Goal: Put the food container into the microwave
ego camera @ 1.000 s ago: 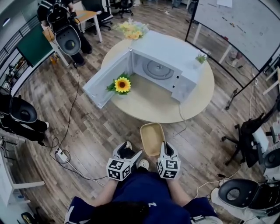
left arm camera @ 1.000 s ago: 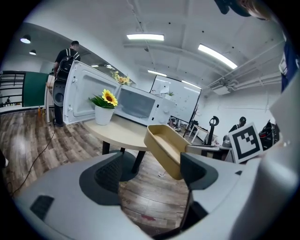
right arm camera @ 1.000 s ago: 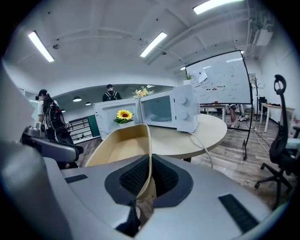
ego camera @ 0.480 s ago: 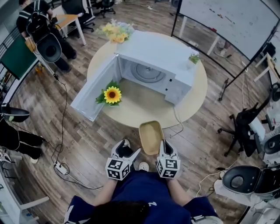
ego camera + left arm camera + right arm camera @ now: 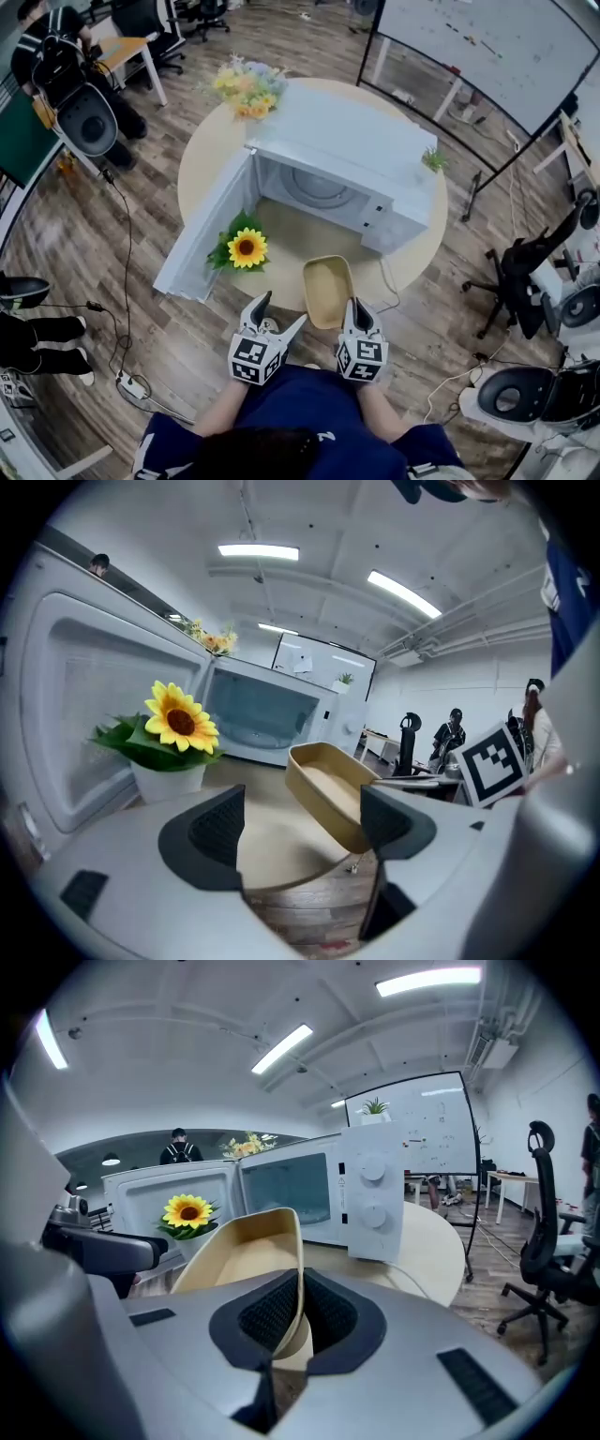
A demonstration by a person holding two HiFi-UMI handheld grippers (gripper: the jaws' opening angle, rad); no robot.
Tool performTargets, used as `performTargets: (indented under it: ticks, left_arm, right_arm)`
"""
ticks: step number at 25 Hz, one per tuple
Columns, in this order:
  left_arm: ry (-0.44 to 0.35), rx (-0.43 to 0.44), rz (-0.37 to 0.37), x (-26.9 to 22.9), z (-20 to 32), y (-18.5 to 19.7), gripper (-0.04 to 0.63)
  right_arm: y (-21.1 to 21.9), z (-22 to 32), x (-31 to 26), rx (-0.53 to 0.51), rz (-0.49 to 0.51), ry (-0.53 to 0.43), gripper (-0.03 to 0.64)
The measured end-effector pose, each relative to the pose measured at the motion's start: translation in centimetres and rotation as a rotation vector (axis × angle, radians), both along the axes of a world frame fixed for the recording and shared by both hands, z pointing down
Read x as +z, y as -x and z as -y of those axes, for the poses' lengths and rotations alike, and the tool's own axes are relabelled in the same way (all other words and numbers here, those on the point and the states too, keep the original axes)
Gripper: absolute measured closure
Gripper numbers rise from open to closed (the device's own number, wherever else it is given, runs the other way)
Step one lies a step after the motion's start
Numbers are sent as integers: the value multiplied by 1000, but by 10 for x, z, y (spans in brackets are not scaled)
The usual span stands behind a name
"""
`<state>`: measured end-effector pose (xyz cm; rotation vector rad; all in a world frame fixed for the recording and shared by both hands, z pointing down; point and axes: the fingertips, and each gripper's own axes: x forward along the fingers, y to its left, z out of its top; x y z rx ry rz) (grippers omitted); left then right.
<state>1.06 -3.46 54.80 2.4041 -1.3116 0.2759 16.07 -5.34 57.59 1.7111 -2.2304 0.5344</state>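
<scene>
The tan food container [image 5: 327, 291] hangs over the near edge of the round table [image 5: 202, 159]; my right gripper [image 5: 353, 314] is shut on its right wall [image 5: 298, 1279]. The container is empty and tilts a little in the left gripper view [image 5: 328, 789]. My left gripper [image 5: 272, 319] is open, left of the container, holding nothing [image 5: 300, 832]. The white microwave [image 5: 347, 155] stands on the table with its door [image 5: 206, 239] swung wide open to the left, its cavity [image 5: 314, 192] and turntable facing me.
A potted sunflower [image 5: 247, 248] stands on the table in front of the open door. A bouquet [image 5: 246, 89] sits at the far left of the microwave, a small plant [image 5: 433, 159] on its right corner. Office chairs [image 5: 525, 272], a whiteboard [image 5: 487, 47] and floor cables [image 5: 127, 281] surround the table.
The table and microwave have come closer as I moved forward. The container, held by the right gripper, now reaches over the table's near edge. The left gripper stays open beside it.
</scene>
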Motion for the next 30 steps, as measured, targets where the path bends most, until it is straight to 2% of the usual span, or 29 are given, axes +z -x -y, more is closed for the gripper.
performTargets:
  ticks: [5,8,14,18,25,30]
  left_arm:
    - [-58,73,-13,-22,31,2,212]
    - [-94,102,5,-29,43,3,212]
    - [-94,129,16,-29,75,18,212]
    - [-65,109,-26,-27,84,22,212]
    - [-68,55,-21,-36,98,23,212]
    - [-68,-1,-16,-43,108,25,212]
  right_arm:
    - [8,29,-6,56,-1,-14,592]
    - [12,40,-7,87,1,-21,592]
    - [23,64,-10,133,13,-32,592]
    - [24,70,-9,137,3,-18,592]
    - [24,104,-24,111,11,-54,591]
    - [25,125,-27,73,17,-44,592]
